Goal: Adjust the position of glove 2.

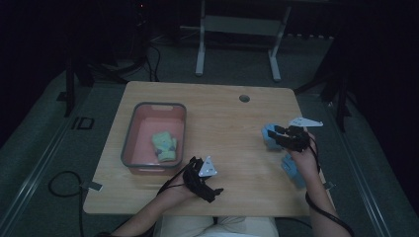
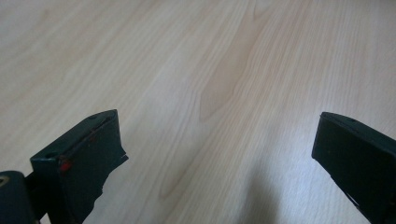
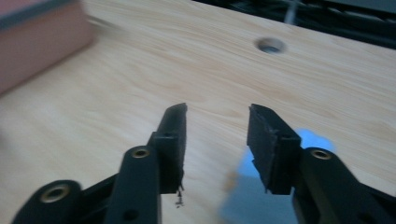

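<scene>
- The right gripper (image 1: 274, 134) hangs over the right side of the table (image 1: 222, 118), near its right edge, jaws pointing towards the table's middle.
- A pale blue cloth (image 1: 270, 137) lies on the table right at this gripper's jaw tips; in the high view I cannot tell whether the jaws touch it.
- In the right gripper view the two black jaws stand partly apart with bare wood showing in the gap; the blue cloth (image 3: 261, 186) lies low beside and under the right-hand jaw, blurred, and is not pinched between the pads.
- A second blue piece (image 1: 292, 170) lies nearer the table's front right corner, partly under the person's right forearm.
- The left gripper (image 1: 216, 193) is low over the front edge of the table, a little left of the middle, just in front of the tub.
- In the left gripper view its jaws are spread wide, with plain tabletop between them.
- A pink tub with a grey rim (image 1: 129, 136) stands on the left half of the table, its long sides running from front to back.
- A green and yellowish cloth (image 1: 164, 146) lies inside the tub, towards its front right corner.
- A round cable hole (image 1: 244, 98) sits in the table near the back edge, right of the middle.
</scene>
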### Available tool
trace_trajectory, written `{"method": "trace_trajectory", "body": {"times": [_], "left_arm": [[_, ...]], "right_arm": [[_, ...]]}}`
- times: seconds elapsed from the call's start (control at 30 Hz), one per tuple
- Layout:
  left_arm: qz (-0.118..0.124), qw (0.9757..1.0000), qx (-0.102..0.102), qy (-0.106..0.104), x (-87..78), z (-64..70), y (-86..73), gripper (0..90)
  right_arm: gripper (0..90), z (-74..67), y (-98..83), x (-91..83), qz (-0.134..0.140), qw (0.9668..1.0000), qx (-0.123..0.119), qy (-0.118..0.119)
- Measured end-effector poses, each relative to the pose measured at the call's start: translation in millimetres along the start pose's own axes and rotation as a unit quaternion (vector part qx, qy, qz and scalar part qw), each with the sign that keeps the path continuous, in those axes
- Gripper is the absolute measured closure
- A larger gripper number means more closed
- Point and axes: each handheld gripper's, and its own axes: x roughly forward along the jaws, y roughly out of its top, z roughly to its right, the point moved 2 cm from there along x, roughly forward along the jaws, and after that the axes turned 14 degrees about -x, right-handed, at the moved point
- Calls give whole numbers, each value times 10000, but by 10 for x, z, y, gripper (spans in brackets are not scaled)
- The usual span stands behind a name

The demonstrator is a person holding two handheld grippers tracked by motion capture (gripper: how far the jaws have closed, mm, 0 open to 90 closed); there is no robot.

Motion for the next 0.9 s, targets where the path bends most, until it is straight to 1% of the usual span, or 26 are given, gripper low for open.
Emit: {"method": "trace_trajectory", "body": {"times": [0.03,0.1,0.13,0.17,0.2,0.3,0.33,0.4,0.43,0.47,0.5,0.53,0.67,0.7,0.73,0.8,0.9], "left_arm": [[-69,10000,42,2,16,-1,-46,16],[-85,10000,34,-39,22,2,-87,16],[-85,10000,34,-39,22,2,-87,16],[-90,9999,32,-47,19,5,-117,16],[-66,10000,17,-68,16,9,-130,16],[-86,9999,44,-62,9,3,-139,16],[-77,9999,7,-73,4,1,-159,16],[-78,10000,29,-49,14,5,-178,16],[-78,10000,29,-49,14,5,-178,16],[-114,9999,92,-23,20,11,-192,16],[-116,9999,118,-4,21,17,-194,16],[-103,9999,138,6,20,20,-194,16],[-54,9999,108,-11,16,23,-197,16],[-57,9999,110,-7,17,24,-199,16],[-46,9999,105,-4,18,29,-204,16],[-73,9999,139,-3,16,34,-211,16],[-30,9999,128,-23,11,39,-218,16]], "right_arm": [[630,112,-42,47,-168,9998,114,-76],[636,212,-93,116,-390,9989,227,-160],[636,212,-93,116,-390,9989,227,-160],[634,289,-150,196,-539,9978,303,-223],[634,317,-179,240,-629,9972,314,-238],[632,341,-206,284,-700,9968,306,-241],[614,388,-272,407,-926,9950,264,-261],[613,413,-307,476,-1079,9935,252,-276],[613,413,-307,476,-1079,9935,252,-276],[607,427,-324,509,-1148,9927,243,-267],[599,446,-349,563,-1295,9910,202,-281],[598,455,-361,582,-1353,9902,154,-302],[601,455,-397,624,-1468,9887,110,-274],[611,435,-435,650,-1539,9878,56,-236],[618,425,-446,657,-1550,9876,24,-247],[647,410,-459,663,-1548,9876,44,-257],[728,386,-460,672,-1533,9878,6,-279]]}}
